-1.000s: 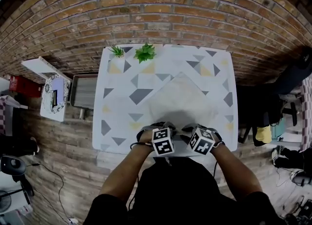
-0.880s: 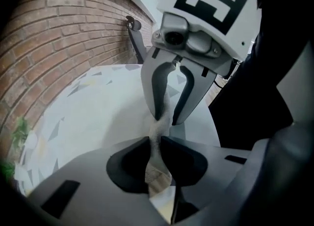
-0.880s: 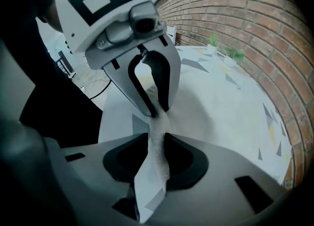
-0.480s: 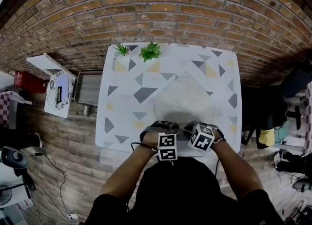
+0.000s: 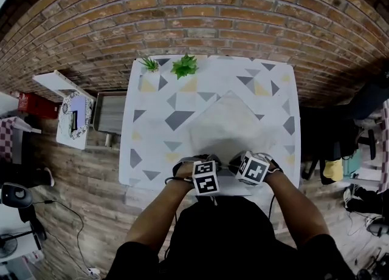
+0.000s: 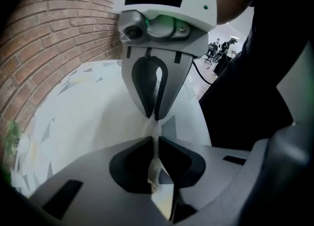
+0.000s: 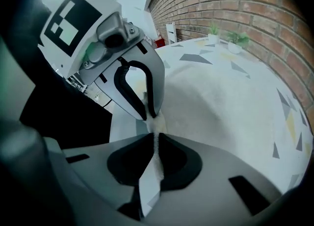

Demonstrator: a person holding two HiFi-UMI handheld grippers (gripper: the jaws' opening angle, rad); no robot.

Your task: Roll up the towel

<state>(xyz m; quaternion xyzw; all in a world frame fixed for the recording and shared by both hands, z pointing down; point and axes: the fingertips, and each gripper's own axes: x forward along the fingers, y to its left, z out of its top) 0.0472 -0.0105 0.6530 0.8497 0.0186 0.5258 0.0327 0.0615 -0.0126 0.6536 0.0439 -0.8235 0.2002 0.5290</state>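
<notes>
The near part of the towel (image 5: 228,124) is covered in the head view by the person's hands and by the marker cubes (image 5: 205,177), so the grip cannot be read there. The jaw tips of both tools are likewise hidden in that view. In the left gripper view the towel's outline is hard to separate from the pale surface (image 5: 149,145). The near right corner of the surface is masked by the right forearm.

The left tool (image 6: 156,140) is clenched: its jaws are drawn together on a thin fold of towel, which is seen running up between the dark pads. The right tool (image 7: 156,139) is clenched in the same way, with a narrow strip of towel pinched between its jaws. The two tools are held tip to tip at the middle of the near edge of the surface. Each one is visible in the other's view, and the pinched fabric is gathered into a short ridge between them.

The rest of the towel is spread flat on the right half of the surface. It is set diagonally, with one corner pointed toward the far edge. Two small plants (image 5: 184,65) are noted at the far left corner, well apart from the towel.
</notes>
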